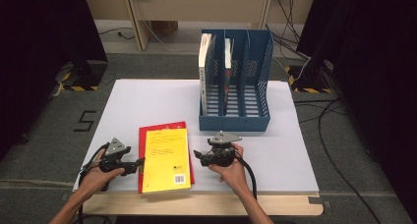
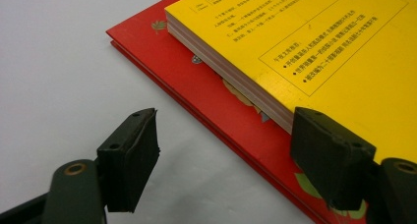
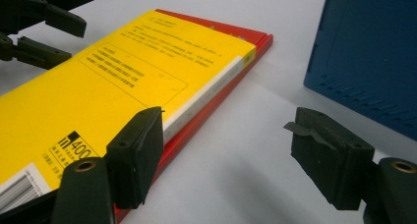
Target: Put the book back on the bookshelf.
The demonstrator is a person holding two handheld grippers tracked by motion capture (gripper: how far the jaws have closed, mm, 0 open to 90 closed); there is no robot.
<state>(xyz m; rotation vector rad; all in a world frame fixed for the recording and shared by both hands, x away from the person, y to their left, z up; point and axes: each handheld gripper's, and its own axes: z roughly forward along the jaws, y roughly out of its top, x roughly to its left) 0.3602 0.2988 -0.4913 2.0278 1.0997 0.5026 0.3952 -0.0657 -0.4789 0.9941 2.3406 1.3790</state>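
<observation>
**Mia:** From the high view, where are the hands?

**Ben:** Both forearms come up from the bottom. The left hand [image 1: 96, 172] holds the left gripper [image 1: 139, 161] low and points it right, at the yellow book [image 1: 166, 159]. The right hand [image 1: 231, 166] holds the right gripper [image 1: 196, 155] and points it left, at the same book.

**Mia:** Where is the book?

**Ben:** It lies flat on a red book [image 1: 143, 155], near the front edge of the white table [image 1: 147, 101]. The blue file rack [image 1: 235, 120] stands behind, with bare table between it and the books. Two books stand up inside it.

**Mia:** Now the left gripper view.

**Ben:** The jaws are wide apart and hold nothing. One jaw is over the bare table. The other is right at the yellow book's [image 2: 314, 42] edge, over the red book [image 2: 206, 91]. I cannot tell if it touches.

**Mia:** And the right gripper view?

**Ben:** Those jaws are wide apart too, with nothing held. One jaw sits at the yellow book's [image 3: 113, 81] near side. The other is over bare table, near the blue file rack [image 3: 369, 57]. The left gripper [image 3: 46, 35] shows far off, at the book's other edge, also open.
</observation>
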